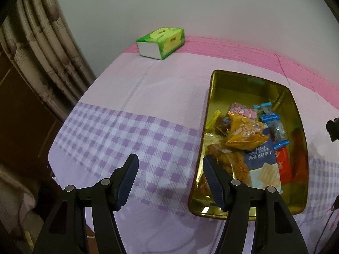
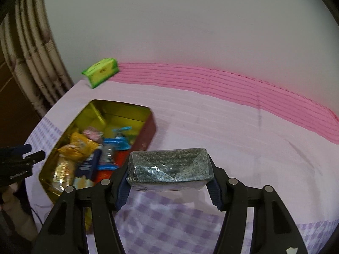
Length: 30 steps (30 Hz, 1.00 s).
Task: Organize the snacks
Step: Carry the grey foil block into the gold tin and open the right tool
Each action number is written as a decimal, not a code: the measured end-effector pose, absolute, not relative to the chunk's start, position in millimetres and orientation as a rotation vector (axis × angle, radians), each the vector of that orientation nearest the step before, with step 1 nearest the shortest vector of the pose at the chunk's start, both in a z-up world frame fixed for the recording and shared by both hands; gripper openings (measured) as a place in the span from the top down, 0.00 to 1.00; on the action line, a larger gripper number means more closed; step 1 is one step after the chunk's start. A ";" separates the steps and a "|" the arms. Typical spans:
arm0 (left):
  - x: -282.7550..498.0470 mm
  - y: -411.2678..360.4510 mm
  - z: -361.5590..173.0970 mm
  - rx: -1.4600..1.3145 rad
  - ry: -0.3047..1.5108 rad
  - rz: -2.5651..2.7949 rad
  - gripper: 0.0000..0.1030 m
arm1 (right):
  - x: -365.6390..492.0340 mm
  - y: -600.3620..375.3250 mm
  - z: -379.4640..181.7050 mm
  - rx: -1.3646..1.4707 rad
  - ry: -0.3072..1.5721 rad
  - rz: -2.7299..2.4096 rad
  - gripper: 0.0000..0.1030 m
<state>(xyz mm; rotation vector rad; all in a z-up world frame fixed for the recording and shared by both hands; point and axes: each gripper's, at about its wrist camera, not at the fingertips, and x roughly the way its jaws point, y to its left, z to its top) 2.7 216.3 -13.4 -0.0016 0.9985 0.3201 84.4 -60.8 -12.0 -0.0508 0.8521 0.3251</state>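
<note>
A gold tin box (image 1: 296, 114) holds several wrapped snacks, among them an orange packet (image 1: 243, 131) and a blue sea-salt cracker pack (image 1: 262, 160). My left gripper (image 1: 169, 182) is open and empty, just left of the tin's near corner, above the checked cloth. In the right wrist view the tin (image 2: 146, 135) lies to the left. My right gripper (image 2: 169, 173) is shut on a dark green speckled packet (image 2: 169, 167), held above the cloth to the right of the tin. The left gripper (image 2: 31, 154) shows at the left edge.
A green tissue pack (image 1: 163, 42) lies at the far left of the table; it also shows in the right wrist view (image 2: 101, 72). The pink and purple checked cloth (image 1: 127, 97) covers the table. A curtain (image 1: 38, 48) hangs left. A white wall stands behind.
</note>
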 end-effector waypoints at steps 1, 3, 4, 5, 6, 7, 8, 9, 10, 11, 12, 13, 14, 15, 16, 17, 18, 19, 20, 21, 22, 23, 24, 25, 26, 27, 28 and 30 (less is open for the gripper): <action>2.3 217.7 -13.0 -0.005 0.996 0.322 0.38 | 84.2 -56.3 -11.4 -0.056 0.851 0.330 0.44; 1.5 221.5 -11.7 -0.010 0.990 0.331 0.38 | 83.0 -48.9 -9.7 -0.064 0.851 0.342 0.44; 1.2 222.6 -11.3 -0.009 0.987 0.335 0.38 | 82.9 -44.1 -9.1 -0.067 0.850 0.347 0.44; 1.3 223.9 -11.2 -0.007 0.985 0.339 0.38 | 84.4 -38.1 -9.5 -0.070 0.851 0.349 0.44; 1.3 225.6 -11.0 -0.007 0.982 0.344 0.38 | 83.6 -34.9 -8.5 -0.073 0.853 0.352 0.44; 1.4 227.5 -11.1 -0.011 0.982 0.347 0.38 | 84.2 -31.3 -8.4 -0.075 0.854 0.356 0.44; 1.3 229.6 -11.2 -0.020 0.983 0.347 0.38 | 84.6 -27.1 -8.2 -0.079 0.854 0.360 0.44; 1.2 231.8 -11.5 -0.029 0.986 0.347 0.38 | 84.0 -22.6 -7.9 -0.085 0.853 0.363 0.44; 1.1 233.5 -11.5 -0.035 0.987 0.350 0.38 | 83.6 -18.2 -7.3 -0.091 0.853 0.369 0.44; 1.2 235.0 -11.8 -0.037 0.987 0.356 0.38 | 83.7 -13.0 -7.1 -0.094 0.855 0.377 0.44; 1.2 235.8 -12.0 -0.035 0.987 0.361 0.38 | 83.9 -7.2 -7.1 -0.097 0.856 0.386 0.44; 1.0 236.7 -12.0 -0.033 0.987 0.368 0.38 | 83.3 -2.5 -7.3 -0.102 0.857 0.394 0.44; 0.9 237.6 -12.3 -0.031 0.988 0.372 0.38 | 83.0 2.7 -7.5 -0.109 0.856 0.402 0.44; 0.8 239.1 -12.4 -0.031 0.988 0.377 0.38 | 82.2 8.8 -7.9 -0.118 0.855 0.412 0.44; 0.6 240.6 -12.2 -0.035 0.987 0.379 0.38 | 82.1 13.6 -8.4 -0.123 0.854 0.419 0.44; 0.6 242.1 -12.2 -0.038 0.988 0.381 0.38 | 81.8 19.1 -9.3 -0.129 0.855 0.427 0.44; 0.9 243.8 -12.6 -0.041 0.989 0.385 0.38 | 81.6 22.5 -10.3 -0.134 0.858 0.435 0.44; 0.9 245.2 -12.9 -0.044 0.989 0.389 0.38 | 81.4 27.1 -11.6 -0.138 0.861 0.442 0.44; 1.0 246.4 -13.3 -0.046 0.990 0.392 0.38 | 80.8 31.8 -12.7 -0.142 0.863 0.450 0.44; 1.2 247.6 -13.8 -0.047 0.992 0.394 0.38 | 80.5 35.8 -13.4 -0.147 0.863 0.457 0.44; 1.4 248.5 -14.2 -0.049 0.993 0.397 0.38 | 80.0 40.3 -14.1 -0.154 0.864 0.464 0.44; 1.4 249.1 -14.3 -0.051 0.994 0.399 0.38 | 79.9 45.1 -15.1 -0.160 0.866 0.472 0.44; 1.5 249.8 -14.1 -0.053 0.994 0.401 0.38 | 79.9 48.6 -16.0 -0.164 0.868 0.478 0.44; 1.4 250.5 -13.8 -0.055 0.993 0.402 0.38 | 80.2 53.5 -17.8 -0.171 0.871 0.486 0.44; 1.4 251.1 -13.7 -0.059 0.993 0.402 0.38 | 80.9 57.3 -19.7 -0.176 0.874 0.491 0.44; 1.5 251.7 -13.5 -0.063 0.993 0.401 0.38 | 81.8 61.6 -22.5 -0.182 0.880 0.497 0.44; 1.5 252.3 -13.5 -0.066 0.993 0.401 0.38 | 82.0 64.2 -24.5 -0.186 0.883 0.500 0.44; 1.7 252.8 -13.6 -0.068 0.996 0.401 0.38 | 82.9 70.6 -29.9 -0.199 0.890 0.505 0.44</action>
